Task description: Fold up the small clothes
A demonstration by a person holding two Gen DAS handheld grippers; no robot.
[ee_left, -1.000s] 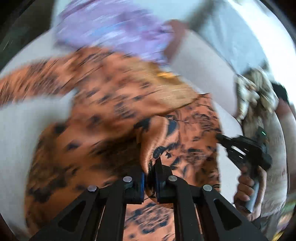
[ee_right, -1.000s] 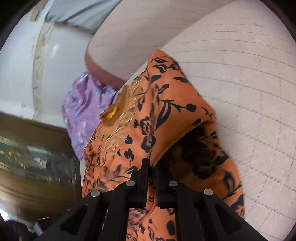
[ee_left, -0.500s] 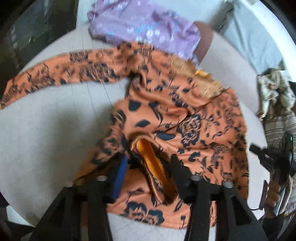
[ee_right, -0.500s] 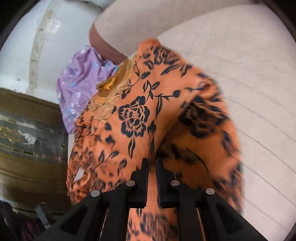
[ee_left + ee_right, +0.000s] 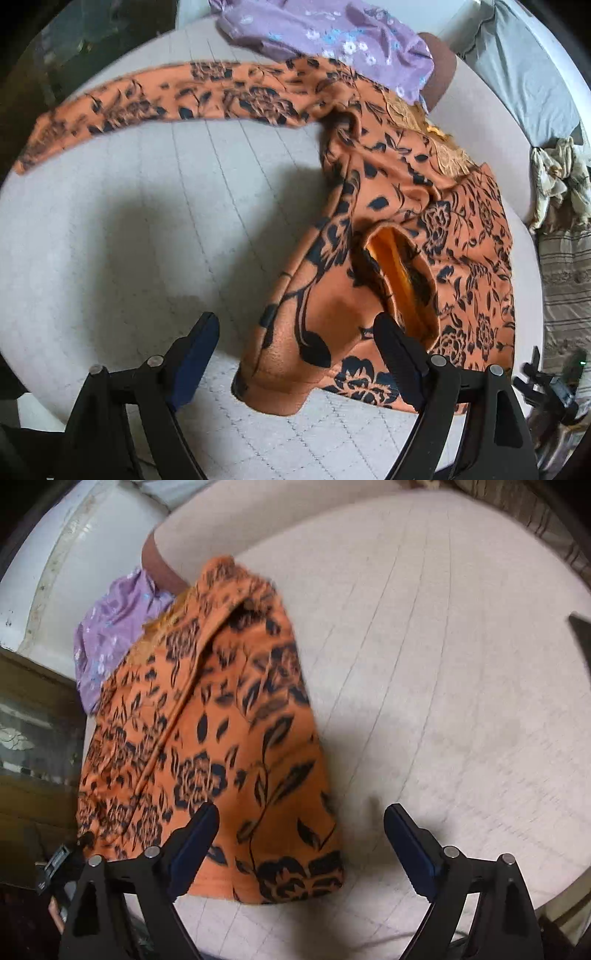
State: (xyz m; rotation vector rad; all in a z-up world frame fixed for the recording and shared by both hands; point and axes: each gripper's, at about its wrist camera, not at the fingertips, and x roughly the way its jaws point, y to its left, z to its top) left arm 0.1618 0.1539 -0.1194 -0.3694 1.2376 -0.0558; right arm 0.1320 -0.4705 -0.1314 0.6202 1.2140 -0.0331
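My left gripper is spread, holding nothing; long sleeve trails toward the bed's left edge. Orange floral top lies mid-bed. Right gripper spread too. I'd pinch the sleeve cuff next, fold inward flat.

Orange garment with black floral print, partly folded, one sleeve outstretched, flat on quilted surface.

Left wrist view looks down and forward along its tool from close above the bed — purple cloth at far edge. Right wrist view, equally close, faces the same bed from the opposite side. Shared: orange garment, purple cloth.
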